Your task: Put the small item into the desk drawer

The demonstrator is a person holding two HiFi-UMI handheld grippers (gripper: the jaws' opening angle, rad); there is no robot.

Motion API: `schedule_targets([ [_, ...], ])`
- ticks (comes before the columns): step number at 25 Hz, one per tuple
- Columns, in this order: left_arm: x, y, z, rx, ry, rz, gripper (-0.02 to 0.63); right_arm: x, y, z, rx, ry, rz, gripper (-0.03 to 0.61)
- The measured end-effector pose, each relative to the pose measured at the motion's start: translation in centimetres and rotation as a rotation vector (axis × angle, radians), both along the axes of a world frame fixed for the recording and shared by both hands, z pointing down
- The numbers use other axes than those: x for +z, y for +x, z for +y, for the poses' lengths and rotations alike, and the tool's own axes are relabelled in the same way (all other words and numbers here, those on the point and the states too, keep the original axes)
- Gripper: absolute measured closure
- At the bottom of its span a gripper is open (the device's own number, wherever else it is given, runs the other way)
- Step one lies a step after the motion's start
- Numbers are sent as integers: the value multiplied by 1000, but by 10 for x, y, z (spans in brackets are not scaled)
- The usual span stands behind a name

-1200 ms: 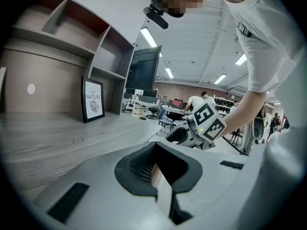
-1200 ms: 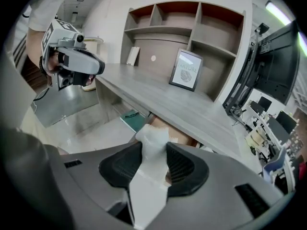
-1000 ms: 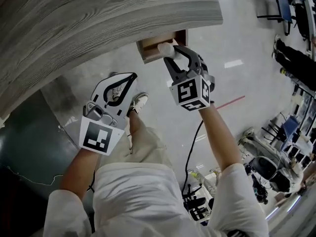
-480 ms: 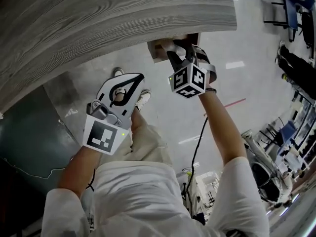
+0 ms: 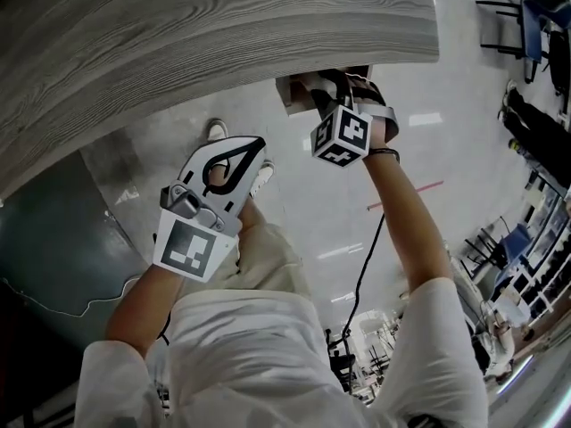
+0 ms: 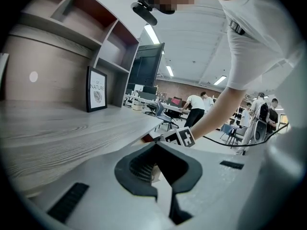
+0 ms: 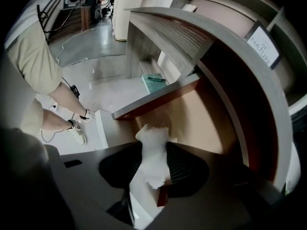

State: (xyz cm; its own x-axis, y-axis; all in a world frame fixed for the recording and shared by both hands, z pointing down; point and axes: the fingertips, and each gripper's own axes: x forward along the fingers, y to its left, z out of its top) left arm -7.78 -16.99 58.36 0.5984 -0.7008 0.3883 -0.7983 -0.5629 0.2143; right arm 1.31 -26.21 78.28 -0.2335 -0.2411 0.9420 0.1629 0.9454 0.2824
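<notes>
Holding: the right tool (image 7: 154, 163) was clamped on the small item (image 7: 152, 137), a white, crumpled-looking piece. Its jaws stood partly apart, with both pads pressed against the item's sides and the item's far end protruding past the tips.
Right tool attitude: it pointed steeply down at the drawer (image 7: 206, 123), directly above the drawer's open interior.
Small item position: it was at the mouth of the drawer, over the tan drawer floor and just inside the drawer's front wall. The right gripper view did not show whether the item touched the floor.
Drawer: it was pulled out from under the edge of the desk (image 5: 223, 25) and open wide enough to admit the tool tips.
Left tool (image 5: 257, 143): its jaws were closed together with nothing between them. It was held on the person's side of the drawer, clear of it and taking no part in the placement.
Completed: the drawer was open, the item was grasped, and the item had been brought to the drawer opening.
Outstanding: the item was not yet released. The right tool's jaws had to open so that the item dropped onto the drawer floor, and the tool then had to be withdrawn from the drawer.
Optional step: the task sentence did not call for closing the drawer.
Progress estimate: late stage, judged to be one release short of completion.
</notes>
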Motion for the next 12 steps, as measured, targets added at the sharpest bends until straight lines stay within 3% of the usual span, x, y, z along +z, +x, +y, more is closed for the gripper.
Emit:
schedule_targets([
  [12,3,-8,11,-13,-22,-3,607,12,0,-6,-3,3,70,420],
])
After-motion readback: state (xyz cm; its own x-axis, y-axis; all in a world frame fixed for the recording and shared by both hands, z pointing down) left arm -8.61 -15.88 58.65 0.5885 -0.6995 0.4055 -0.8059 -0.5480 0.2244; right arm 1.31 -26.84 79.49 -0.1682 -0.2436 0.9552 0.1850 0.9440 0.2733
